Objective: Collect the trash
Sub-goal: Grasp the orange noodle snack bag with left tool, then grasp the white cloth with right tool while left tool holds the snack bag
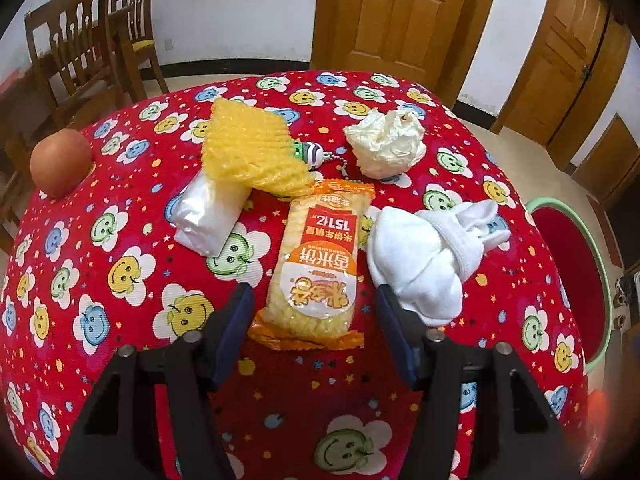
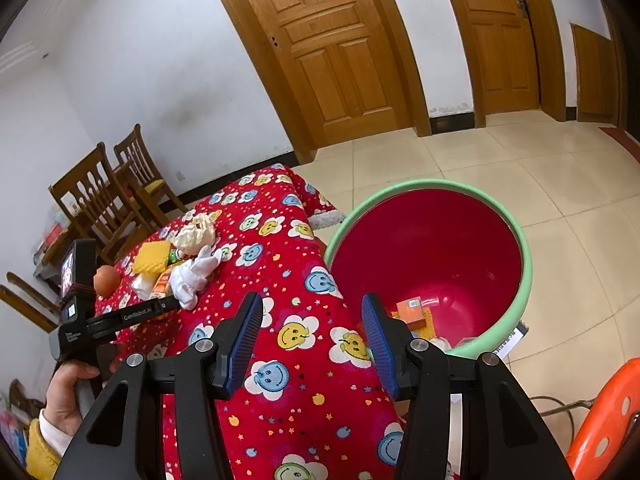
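1. Through your left wrist camera, your left gripper [image 1: 316, 308] has its jaws spread on either side of the near end of a glossy orange-and-yellow snack packet [image 1: 320, 264], its crimped foil edge between them; the pads do not press it.
2. The packet lies flat on the desk [image 1: 120, 360], which is covered in ribbed red cloth printed with smiley flowers.
3. Crowding it: a soft white cloth bundle [image 1: 424, 256] touching the right jaw, a folded plastic bag [image 1: 208, 216] to the left, yellow foam netting [image 1: 248, 148] overlapping its far end, crumpled paper [image 1: 386, 142] beyond, and a smooth round fruit [image 1: 60, 162] at the left edge.
4. Through your right wrist camera, your right gripper [image 2: 312, 328] hovers with jaws spread and empty above the desk's corner.
5. Beside it stands a red plastic bin [image 2: 500, 220] with a green rim, holding an orange carton [image 2: 412, 310].
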The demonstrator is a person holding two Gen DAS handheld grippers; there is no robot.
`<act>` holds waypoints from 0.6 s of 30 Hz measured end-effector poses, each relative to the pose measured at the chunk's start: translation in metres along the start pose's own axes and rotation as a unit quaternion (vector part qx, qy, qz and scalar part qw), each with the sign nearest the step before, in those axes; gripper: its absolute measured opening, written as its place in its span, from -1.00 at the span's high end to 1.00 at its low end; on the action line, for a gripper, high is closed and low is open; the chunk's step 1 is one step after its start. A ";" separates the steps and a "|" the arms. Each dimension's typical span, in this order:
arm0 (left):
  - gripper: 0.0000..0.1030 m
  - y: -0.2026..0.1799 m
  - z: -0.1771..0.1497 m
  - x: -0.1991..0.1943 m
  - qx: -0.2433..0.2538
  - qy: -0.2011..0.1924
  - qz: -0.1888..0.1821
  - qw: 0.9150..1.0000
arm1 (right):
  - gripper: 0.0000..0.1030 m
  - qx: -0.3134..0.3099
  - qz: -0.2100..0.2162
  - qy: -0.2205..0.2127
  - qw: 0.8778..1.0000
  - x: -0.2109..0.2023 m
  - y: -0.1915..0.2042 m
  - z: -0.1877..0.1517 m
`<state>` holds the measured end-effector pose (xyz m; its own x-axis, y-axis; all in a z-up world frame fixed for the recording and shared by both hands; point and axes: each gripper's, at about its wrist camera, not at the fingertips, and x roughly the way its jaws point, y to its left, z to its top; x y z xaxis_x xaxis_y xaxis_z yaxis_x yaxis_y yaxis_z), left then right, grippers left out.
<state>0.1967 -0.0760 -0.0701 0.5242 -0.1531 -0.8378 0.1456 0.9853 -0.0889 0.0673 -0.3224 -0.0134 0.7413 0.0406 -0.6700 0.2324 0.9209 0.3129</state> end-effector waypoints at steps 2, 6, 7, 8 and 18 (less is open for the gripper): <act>0.04 -0.001 0.000 -0.001 0.003 -0.002 0.000 1.000 | -0.03 -0.002 0.002 0.002 1.000 0.002 0.002 0.000; 0.14 0.003 -0.002 -0.006 -0.001 -0.005 -0.009 1.000 | -0.03 -0.006 0.008 0.007 1.000 0.003 0.008 -0.001; 0.15 0.003 -0.004 -0.009 -0.002 -0.006 -0.013 1.000 | -0.03 -0.007 0.009 0.007 1.000 0.003 0.009 -0.001; 0.16 0.004 -0.005 -0.011 -0.002 -0.006 -0.015 1.000 | -0.03 -0.010 0.010 0.007 1.000 0.003 0.011 -0.001; 0.21 0.010 -0.022 -0.050 -0.011 -0.031 -0.050 0.998 | -0.03 -0.023 0.023 0.018 0.999 0.009 0.029 -0.002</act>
<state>0.1533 -0.0572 -0.0414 0.5589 -0.2536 -0.7895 0.1819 0.9664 -0.1817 0.0799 -0.2944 -0.0118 0.7267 0.0961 -0.6802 0.1694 0.9345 0.3130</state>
